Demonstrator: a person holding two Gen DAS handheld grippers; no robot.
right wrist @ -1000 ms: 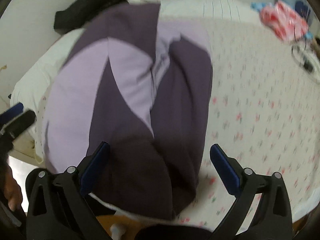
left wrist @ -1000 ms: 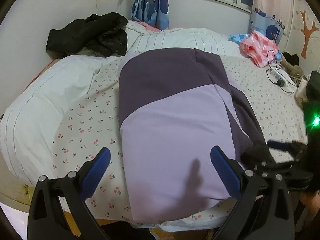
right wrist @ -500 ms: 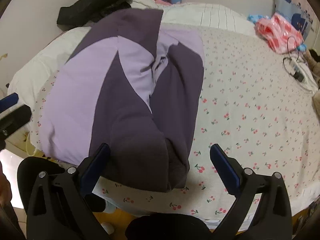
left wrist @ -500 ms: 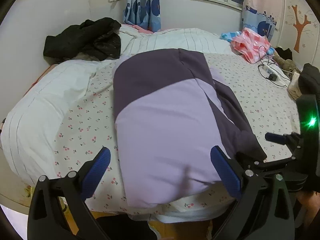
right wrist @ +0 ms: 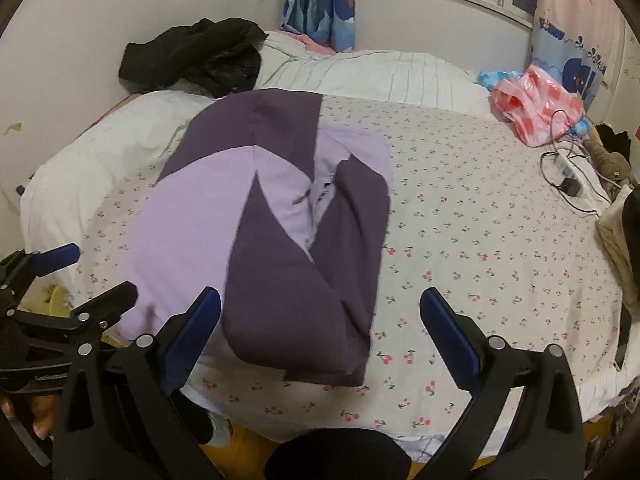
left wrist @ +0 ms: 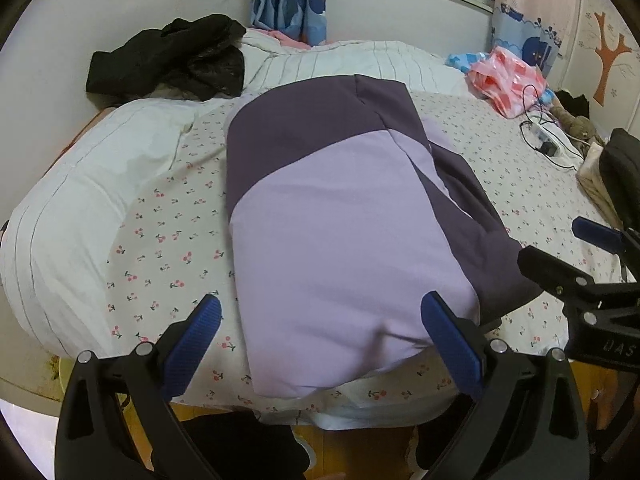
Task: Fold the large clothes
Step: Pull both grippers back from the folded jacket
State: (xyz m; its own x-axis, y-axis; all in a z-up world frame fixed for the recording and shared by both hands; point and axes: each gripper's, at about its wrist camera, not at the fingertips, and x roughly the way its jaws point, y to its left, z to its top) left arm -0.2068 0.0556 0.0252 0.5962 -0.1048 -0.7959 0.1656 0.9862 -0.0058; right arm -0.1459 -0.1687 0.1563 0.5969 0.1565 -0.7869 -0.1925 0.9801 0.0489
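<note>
A large lilac and dark purple garment (left wrist: 344, 216) lies folded lengthwise on the cherry-print bed sheet (left wrist: 168, 216), its near end at the bed's front edge. In the right wrist view the garment (right wrist: 264, 232) shows both dark sleeves folded over the middle. My left gripper (left wrist: 320, 344) is open and empty, held above the garment's near end. My right gripper (right wrist: 320, 336) is open and empty, just above the near right corner. Each gripper shows at the edge of the other's view.
A black jacket (left wrist: 172, 56) lies heaped at the far left by the wall. A pink plastic bag (left wrist: 508, 80) and a power strip with cables (left wrist: 544, 140) sit at the far right. White striped bedding (left wrist: 360, 60) lies along the back. Bare sheet spreads right of the garment (right wrist: 500, 240).
Both grippers have pulled back and risen from the garment, so more of the bed shows. The garment lies as before, with nothing held.
</note>
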